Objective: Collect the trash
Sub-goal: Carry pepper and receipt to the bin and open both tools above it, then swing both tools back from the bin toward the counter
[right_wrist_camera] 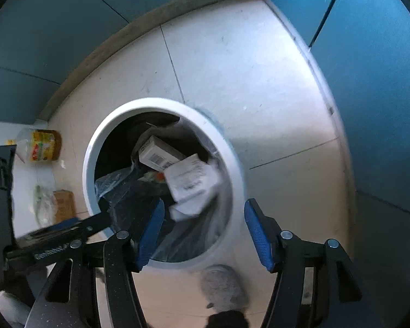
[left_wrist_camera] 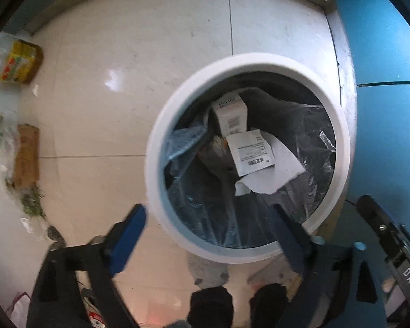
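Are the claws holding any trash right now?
No. The left claw and right claw are both open and empty above the bin. The boxes already lie inside.

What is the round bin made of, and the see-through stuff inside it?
The bin looks like smooth white plastic; its rim is thick and even. The liner seems to be thin clear plastic film, since it crinkles and glints.

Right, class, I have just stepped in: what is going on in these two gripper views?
A person is collecting trash with a gripper in each hand. Both the left gripper and the right gripper hang open and empty over a white bin already holding boxes and paper. A yellow packet and a brown box lie on the floor.
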The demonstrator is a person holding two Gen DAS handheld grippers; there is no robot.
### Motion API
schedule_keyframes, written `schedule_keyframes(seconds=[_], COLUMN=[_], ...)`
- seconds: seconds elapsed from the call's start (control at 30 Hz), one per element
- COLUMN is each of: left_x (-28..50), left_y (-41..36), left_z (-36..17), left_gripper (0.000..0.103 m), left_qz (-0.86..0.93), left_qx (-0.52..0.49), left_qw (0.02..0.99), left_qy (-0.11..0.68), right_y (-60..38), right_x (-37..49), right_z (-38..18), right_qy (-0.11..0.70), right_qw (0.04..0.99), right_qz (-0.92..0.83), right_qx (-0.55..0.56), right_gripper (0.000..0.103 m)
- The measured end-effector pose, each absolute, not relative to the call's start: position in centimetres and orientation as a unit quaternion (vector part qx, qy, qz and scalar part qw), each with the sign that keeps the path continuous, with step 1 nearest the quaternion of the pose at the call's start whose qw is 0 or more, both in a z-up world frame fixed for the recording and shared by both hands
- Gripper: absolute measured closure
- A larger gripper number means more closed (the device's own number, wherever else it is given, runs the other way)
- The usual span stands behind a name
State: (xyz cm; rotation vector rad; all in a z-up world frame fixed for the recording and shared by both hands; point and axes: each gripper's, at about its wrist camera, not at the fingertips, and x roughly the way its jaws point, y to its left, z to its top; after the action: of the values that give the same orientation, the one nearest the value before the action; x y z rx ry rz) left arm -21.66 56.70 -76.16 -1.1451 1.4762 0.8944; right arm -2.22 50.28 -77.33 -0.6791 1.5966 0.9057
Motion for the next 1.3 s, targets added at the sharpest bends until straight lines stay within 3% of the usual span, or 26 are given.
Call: schedule_keyframes(seconds=[0.07,0.13,0.17,0.43,0.9,1.3], left_x=[-21.9,-22.2,-22.3,-23.1,-23.5,-18.2], left_y=[56.4,56.1,56.0,52.9,44.3,39.2], left_z=[-74.9,-73.4,-72.5,-61.0,-36.8,-20.3], left_gripper=[0.003,0.003,0.003,0.003,0.003,0.003], left_qz=[0.389,0.404,0.410,0.454,0.479,0.525], left_qx=[-0.447,-0.430,-0.423,-0.378,-0.378,-0.280], left_qw=[0.518,0.522,0.526,0.550,0.581,0.628], left_qy=[0.617,0.616,0.614,0.591,0.538,0.501], right_y=[50.2,49.9,49.6,47.6,40.7,32.3], right_x=[-2.5,-2.9,-3.3,-4.7,-5.3,1.1], right_z=[-76.2,-74.8,-74.0,-65.1,-36.6,-19.0], right_qy=[0.657,0.636,0.626,0.599,0.564,0.585], right_qw=[0.569,0.577,0.580,0.584,0.598,0.612], right_qz=[0.386,0.389,0.390,0.408,0.462,0.492], right_qx=[-0.311,-0.334,-0.346,-0.366,-0.332,-0.205], right_gripper=[0.023,0.004,0.002,0.001,0.001,0.001])
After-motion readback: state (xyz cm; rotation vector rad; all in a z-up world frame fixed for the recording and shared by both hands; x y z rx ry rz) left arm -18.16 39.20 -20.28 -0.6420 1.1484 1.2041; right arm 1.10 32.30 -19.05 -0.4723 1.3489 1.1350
